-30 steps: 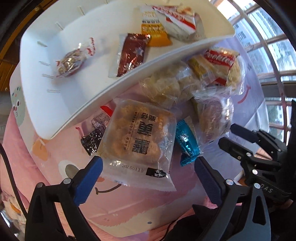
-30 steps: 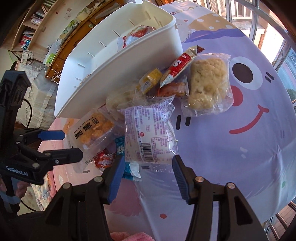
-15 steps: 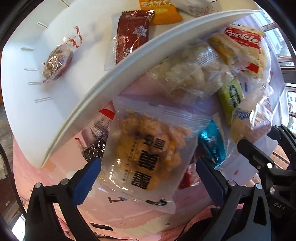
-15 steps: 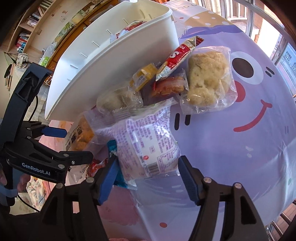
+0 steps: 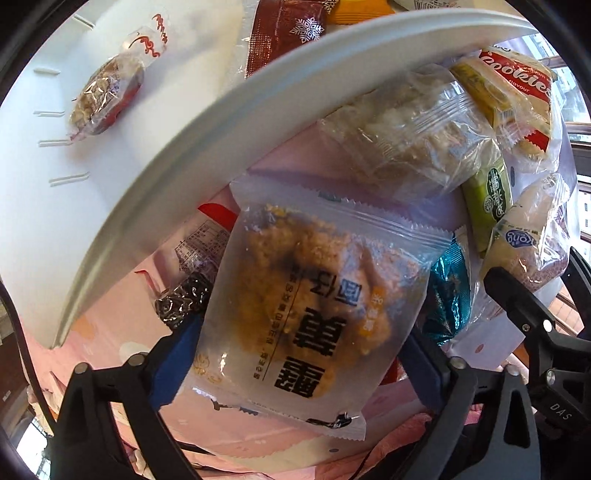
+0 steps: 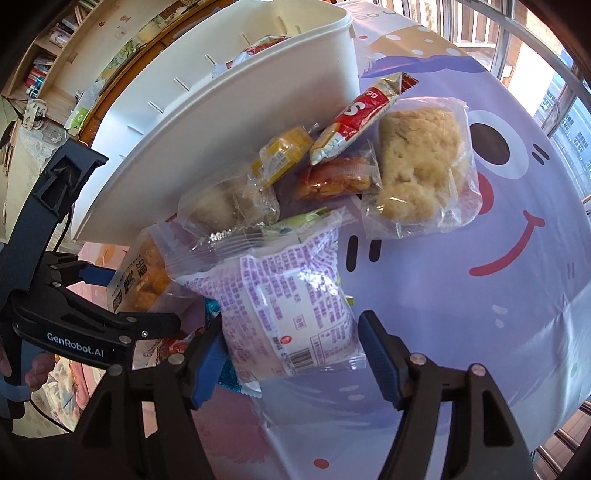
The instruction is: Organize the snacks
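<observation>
The left hand-held gripper (image 5: 295,363) points steeply down over a clear flat packet holding a golden crumbly cake with black lettering (image 5: 306,295). Its blue pads sit at either side edge of the packet, and its jaws have just been closing a little; whether the pads already press the wrapper cannot be told, so it reads as released with the packet between them.

The right hand-held gripper (image 6: 291,356) is also released, its jaws having just been opening. A white pouch with purple print and a barcode (image 6: 291,306) lies between its pads, with a clear gap on the 3 o'clock side.

Both packets lie on the bench covered by a pink and lilac cartoon-face cloth (image 6: 480,314). At 11 o'clock from the right gripper stands a white plastic bin with slotted walls (image 6: 258,96). Inside it, in the left view, lie a small clear-wrapped nut sweet (image 5: 105,98) and a dark red sachet with a snowflake (image 5: 284,33).

Against the bin's outer wall, at 12 o'clock, sit loose snacks: a red and white stick packet (image 6: 362,114), a yellow wrapped cake (image 6: 284,153), and a large clear bag of pale crumbly pastry (image 6: 421,166).
</observation>
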